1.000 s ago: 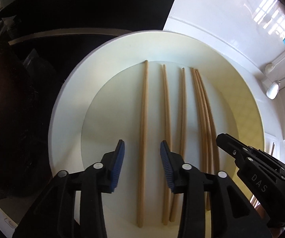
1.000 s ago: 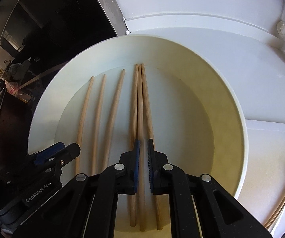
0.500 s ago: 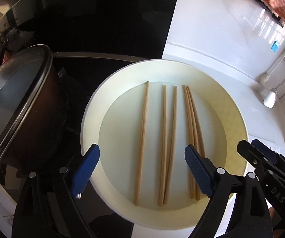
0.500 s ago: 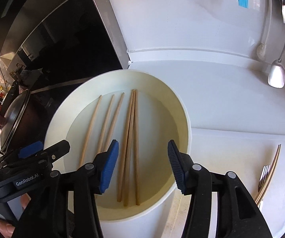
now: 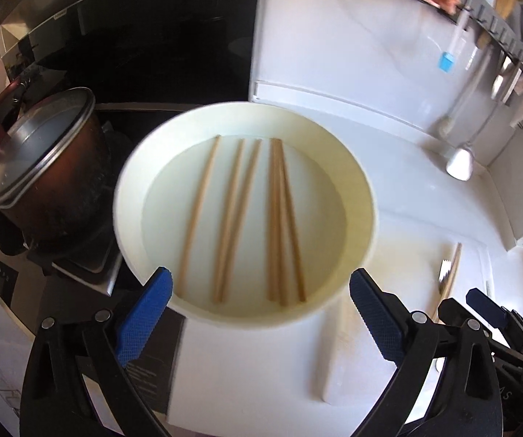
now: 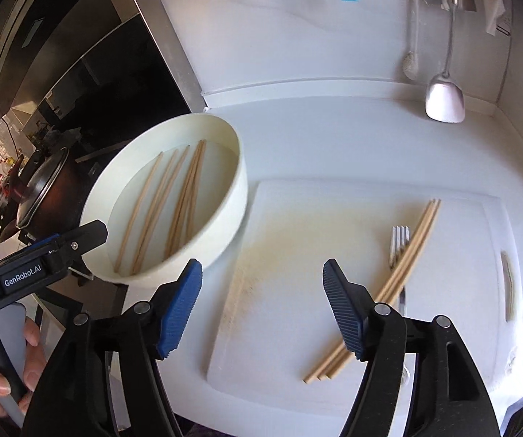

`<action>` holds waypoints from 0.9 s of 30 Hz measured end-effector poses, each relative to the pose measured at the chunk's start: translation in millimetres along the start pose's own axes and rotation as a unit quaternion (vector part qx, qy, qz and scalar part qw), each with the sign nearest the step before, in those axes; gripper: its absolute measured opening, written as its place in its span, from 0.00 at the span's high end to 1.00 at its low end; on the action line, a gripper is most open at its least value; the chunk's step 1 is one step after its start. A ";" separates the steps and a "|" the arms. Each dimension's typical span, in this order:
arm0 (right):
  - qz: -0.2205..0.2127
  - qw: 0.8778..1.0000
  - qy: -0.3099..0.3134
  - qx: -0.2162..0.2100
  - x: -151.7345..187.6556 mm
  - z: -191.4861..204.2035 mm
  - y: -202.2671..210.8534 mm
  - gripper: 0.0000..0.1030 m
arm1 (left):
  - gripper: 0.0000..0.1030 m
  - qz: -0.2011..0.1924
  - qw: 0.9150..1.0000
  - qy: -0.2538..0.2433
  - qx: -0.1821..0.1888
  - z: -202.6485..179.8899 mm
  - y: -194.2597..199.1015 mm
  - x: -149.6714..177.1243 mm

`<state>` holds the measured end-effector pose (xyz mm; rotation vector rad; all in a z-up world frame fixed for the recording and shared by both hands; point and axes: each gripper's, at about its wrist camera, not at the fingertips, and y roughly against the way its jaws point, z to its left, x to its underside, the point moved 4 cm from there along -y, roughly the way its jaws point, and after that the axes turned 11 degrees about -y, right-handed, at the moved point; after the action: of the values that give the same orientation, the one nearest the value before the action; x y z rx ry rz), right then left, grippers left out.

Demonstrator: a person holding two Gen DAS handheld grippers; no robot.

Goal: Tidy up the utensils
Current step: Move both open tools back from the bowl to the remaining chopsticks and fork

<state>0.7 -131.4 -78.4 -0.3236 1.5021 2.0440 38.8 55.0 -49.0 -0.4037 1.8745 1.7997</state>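
Step in hand, as judged: one batch of chopsticks is deposited and both tools are clear of the container; the next pickup has not begun.

Lidded pot: far left, on the dark cooktop, just beside the bowl. Lid on; contents not visible.

Left gripper: jaws have just been opening and now stand wide, released, nothing between the pads. It hovers near the bowl's near rim, above it, not touching. A hand grips its handle in the right wrist view.

Round cream bowl: straight-walled, partly on the cooktop edge, with its right side touching or just beside the cutting board. Contents: six wooden chopsticks lying flat on the floor, roughly parallel. One single at left, a loose pair in the middle, three bunched at right.

Right gripper: jaws have just been opening; released, empty, over the bare stained part of the board.

White cutting board: holds the items not yet sorted. These are a bundle of loose chopsticks, about three or four, lying diagonally, and a metal fork partly under them.

Next move, as judged: the right gripper shifts right, lowers over the board bundle and closes across the sticks. The fork beneath them could be snagged or dragged along.

Back wall: hanging spatula, not part of the sort.
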 end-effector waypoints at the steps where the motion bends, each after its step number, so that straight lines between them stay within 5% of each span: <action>1: 0.001 1.000 -0.002 0.002 5.1 -10.5 4.4 0.34 | 0.07 -0.002 1.000 -0.001 0.004 -7.2 3.5 4.7; 14: -0.010 0.999 -0.044 0.022 53.0 -131.9 39.0 0.34 | 0.07 -0.010 0.999 -0.046 0.003 -116.0 16.5 49.6; 27: -0.045 0.991 -0.108 0.060 73.9 -179.4 34.3 0.34 | 0.07 -0.028 0.986 -0.160 0.028 -183.0 -41.7 40.0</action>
<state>-103.4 -282.8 -149.5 -0.1158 1.4417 1.8451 0.3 -124.0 -106.7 -0.1328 1.6684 1.6582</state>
